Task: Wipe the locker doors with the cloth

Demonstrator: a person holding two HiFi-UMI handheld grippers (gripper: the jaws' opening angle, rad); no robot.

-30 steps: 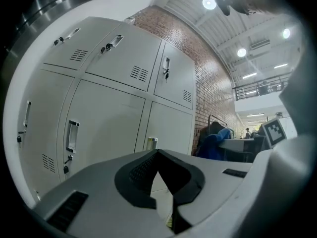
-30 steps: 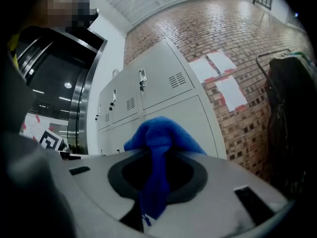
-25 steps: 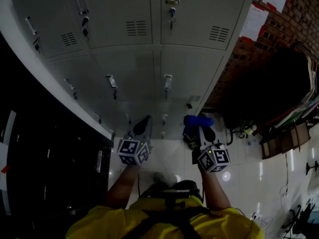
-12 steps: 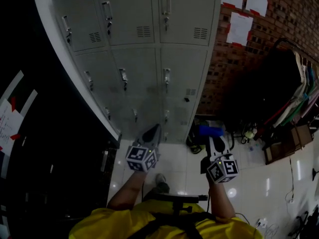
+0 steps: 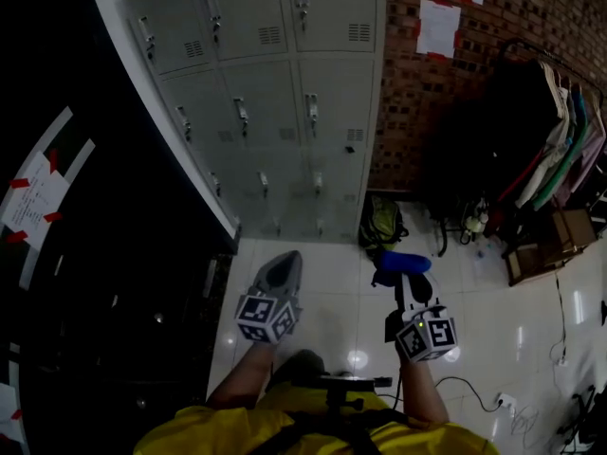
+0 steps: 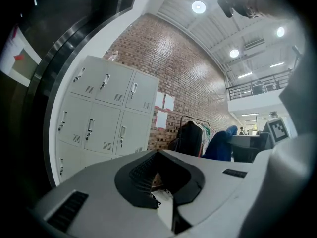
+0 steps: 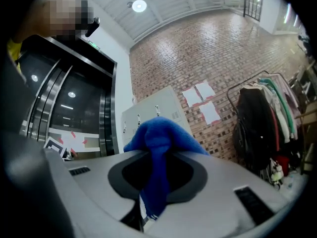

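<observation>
The grey lockers [image 5: 285,93] stand against the brick wall, a good way ahead of both grippers; they also show in the left gripper view as grey lockers [image 6: 106,118] and small in the right gripper view as lockers [image 7: 148,120]. My right gripper [image 5: 403,265] is shut on a blue cloth [image 5: 406,261], which bulges over its jaws as the blue cloth [image 7: 161,152]. My left gripper [image 5: 281,271] is shut with nothing in it, jaws pressed together [image 6: 166,190]. Both are held low over the white tiled floor.
A clothes rack [image 5: 555,140] with hanging garments stands at the right. A dark bag [image 5: 381,224] lies by the lockers' right end. Papers [image 5: 438,27] are taped to the brick wall. Dark glass panels [image 5: 85,254] run along the left. A cable [image 5: 474,387] trails on the floor.
The lockers have drawn away and up in the head view: I have stepped back from them. Both grippers have dropped lower, still holding as before.
</observation>
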